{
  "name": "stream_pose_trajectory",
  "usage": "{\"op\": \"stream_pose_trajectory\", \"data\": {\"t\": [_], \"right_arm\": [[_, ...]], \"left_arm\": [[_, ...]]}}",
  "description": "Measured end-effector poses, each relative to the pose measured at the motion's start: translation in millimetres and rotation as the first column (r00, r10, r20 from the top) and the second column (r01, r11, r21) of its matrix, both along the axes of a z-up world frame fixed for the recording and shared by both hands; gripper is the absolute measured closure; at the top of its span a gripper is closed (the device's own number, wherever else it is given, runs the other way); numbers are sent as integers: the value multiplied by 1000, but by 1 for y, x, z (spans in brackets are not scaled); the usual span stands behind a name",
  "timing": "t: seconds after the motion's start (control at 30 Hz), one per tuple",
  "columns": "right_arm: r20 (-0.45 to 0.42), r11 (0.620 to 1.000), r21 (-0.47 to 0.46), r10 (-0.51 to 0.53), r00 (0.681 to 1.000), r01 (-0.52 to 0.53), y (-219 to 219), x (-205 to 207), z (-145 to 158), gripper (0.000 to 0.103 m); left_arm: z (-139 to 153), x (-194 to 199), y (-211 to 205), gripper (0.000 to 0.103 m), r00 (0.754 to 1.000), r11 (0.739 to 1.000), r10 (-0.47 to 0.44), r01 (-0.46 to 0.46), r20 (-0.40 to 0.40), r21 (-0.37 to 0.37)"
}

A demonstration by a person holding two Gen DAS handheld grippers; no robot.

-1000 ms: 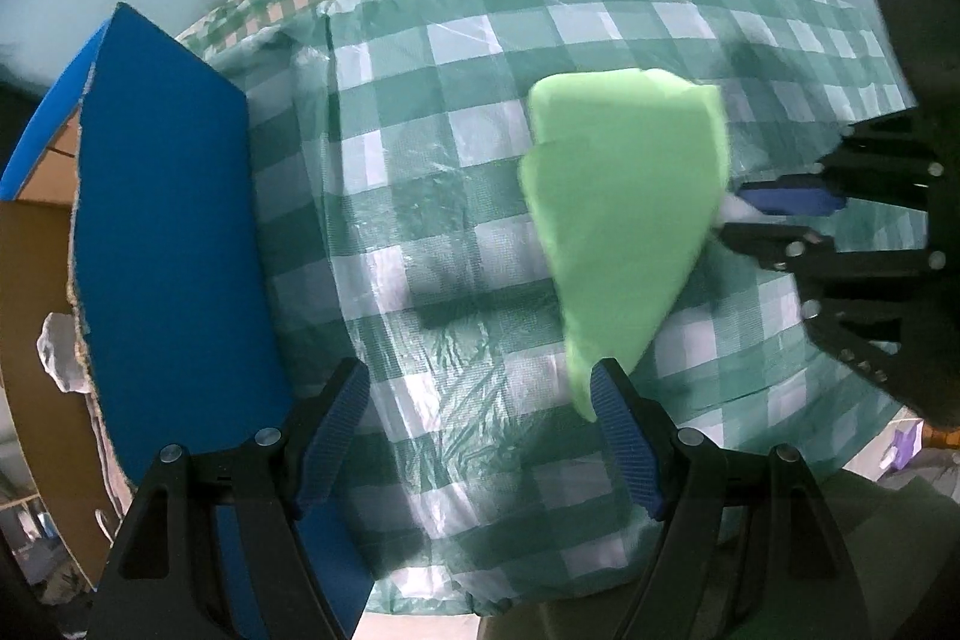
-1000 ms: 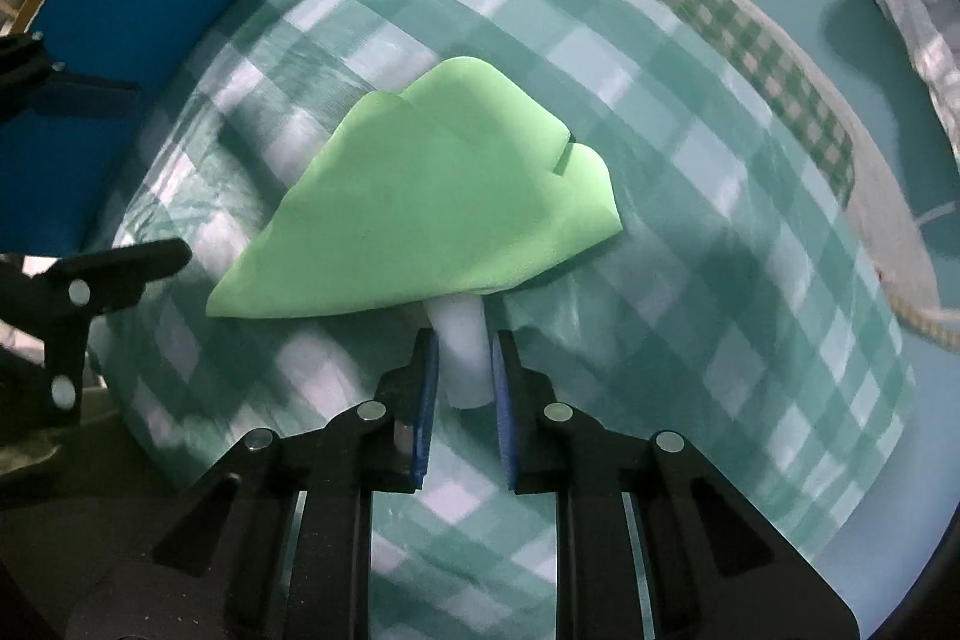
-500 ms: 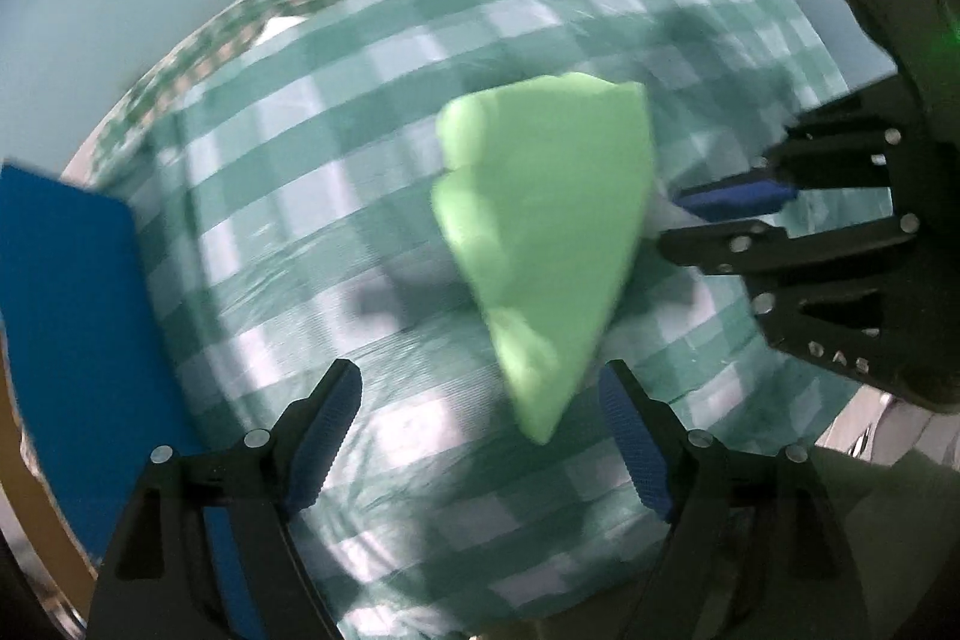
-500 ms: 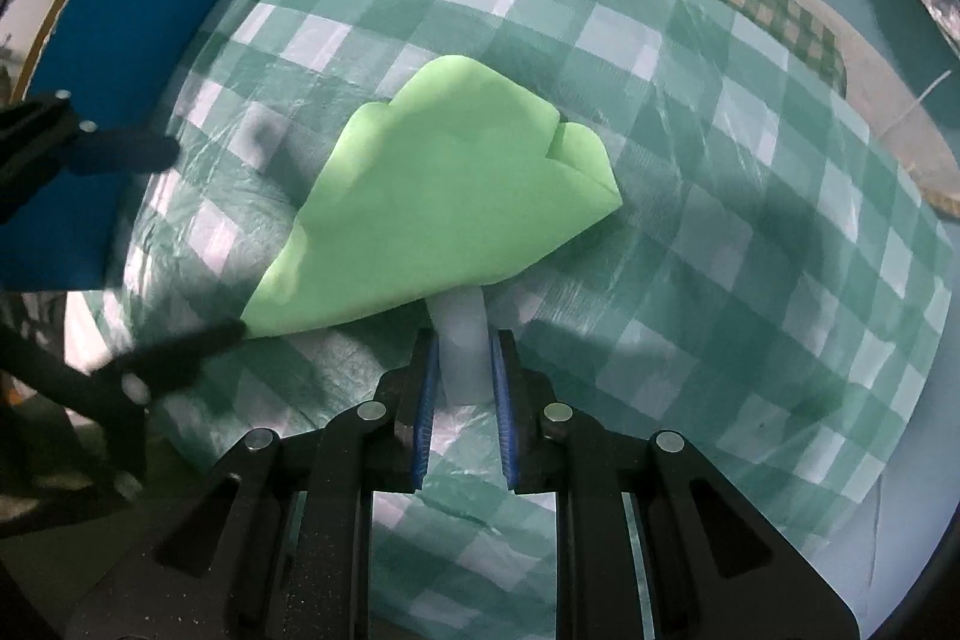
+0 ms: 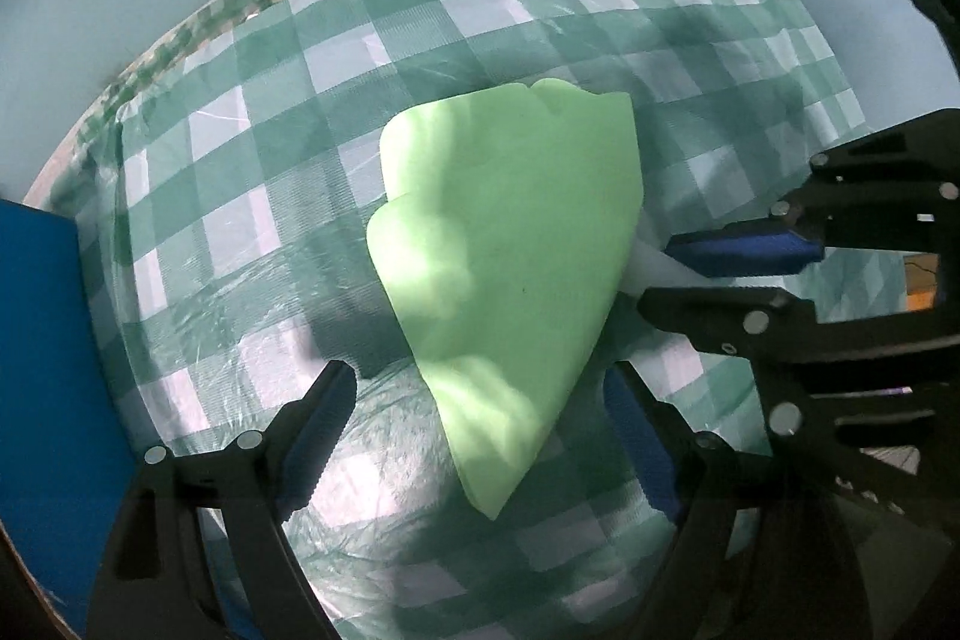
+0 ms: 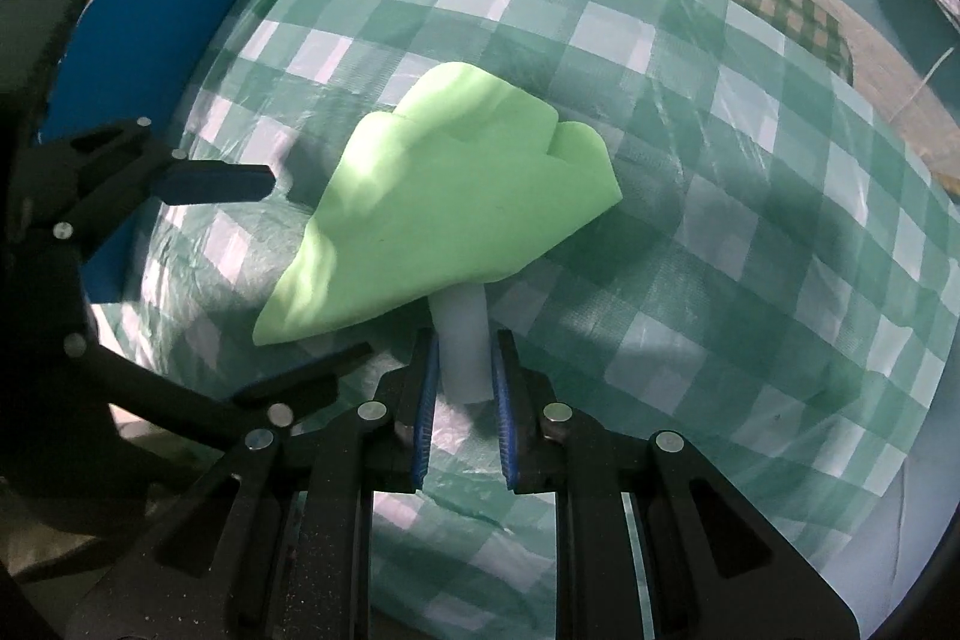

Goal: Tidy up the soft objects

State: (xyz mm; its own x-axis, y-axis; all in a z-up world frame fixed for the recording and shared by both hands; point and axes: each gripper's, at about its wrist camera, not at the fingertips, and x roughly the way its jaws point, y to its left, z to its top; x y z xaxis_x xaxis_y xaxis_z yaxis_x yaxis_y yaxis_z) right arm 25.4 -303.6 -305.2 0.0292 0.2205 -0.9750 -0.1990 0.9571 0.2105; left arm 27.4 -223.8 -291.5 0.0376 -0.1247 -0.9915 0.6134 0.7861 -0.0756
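Green-and-white checked cloth (image 5: pixel 312 196) covers the round table (image 5: pixel 72 160), with a blue box (image 5: pixel 54 400) at its edge. On the cloth lies the soft foam tree (image 6: pixel 444 208), a pale green crown with a white trunk (image 6: pixel 459 340).

My right tongs (image 6: pixel 462 406) are pressed together on that trunk and pinch it firmly. My left tongs (image 5: pixel 480 436) have just been opening and now stand spread wide, pointing down, with the pointed tip of the crown between the pads (image 5: pixel 318 430) but not touched by them, as far as I can see.

I see some risks from here. If I close the left tongs only on the thin tip, the foam may fold or slip out. If both hands then pull in different directions, the trunk could tear off the crown. Going too low, the pads may also catch the cloth and drag it.
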Motion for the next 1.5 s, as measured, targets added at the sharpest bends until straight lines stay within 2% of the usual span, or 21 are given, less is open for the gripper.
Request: {"op": "stream_pose_trajectory", "data": {"t": [0.2, 0.3, 0.33, 0.37, 0.4, 0.5, 0.8, 1.1, 1.5], "right_arm": [[3, 1000, 6, -4, 1000, 4, -4, -3, 1, 87], [4, 1000, 10, -5, 1000, 5, -6, -4, 1, 87], [5, 1000, 8, -3, 1000, 3, -7, -4, 1, 87], [5, 1000, 6, -2, 1000, 2, -7, -4, 1, 87], [4, 1000, 6, -3, 1000, 3, -8, -5, 0, 87], [7, 1000, 5, -15, 1000, 15, -11, -8, 1, 87], [28, 999, -13, -40, 999, 40, -18, -16, 12, 87], [64, 998, -29, -62, 996, 64, -22, -16, 41, 87], [118, 996, -10, -89, 989, 91, -20, -8, 80, 87]], "left_arm": [[-7, 3, -4, 45, 1000, 999, 25, -25, 9, 33], [-4, 5, -4, 70, 999, 999, 23, -24, 30, 40], [-4, 8, -3, 83, 999, 999, 28, -29, 27, 36], [-3, 10, -2, 90, 999, 999, 36, -37, 21, 30], [-4, 14, 0, 91, 999, 999, 49, -49, 10, 22], [-4, 23, 8, 94, 996, 996, 86, -86, -18, -2], [12, 23, 26, 95, 992, 993, 119, -120, 51, 17], [48, 22, 48, 95, 978, 986, 169, -168, 119, -16], [102, 0, 74, 95, 964, 977, 210, -200, 165, -75]]}}
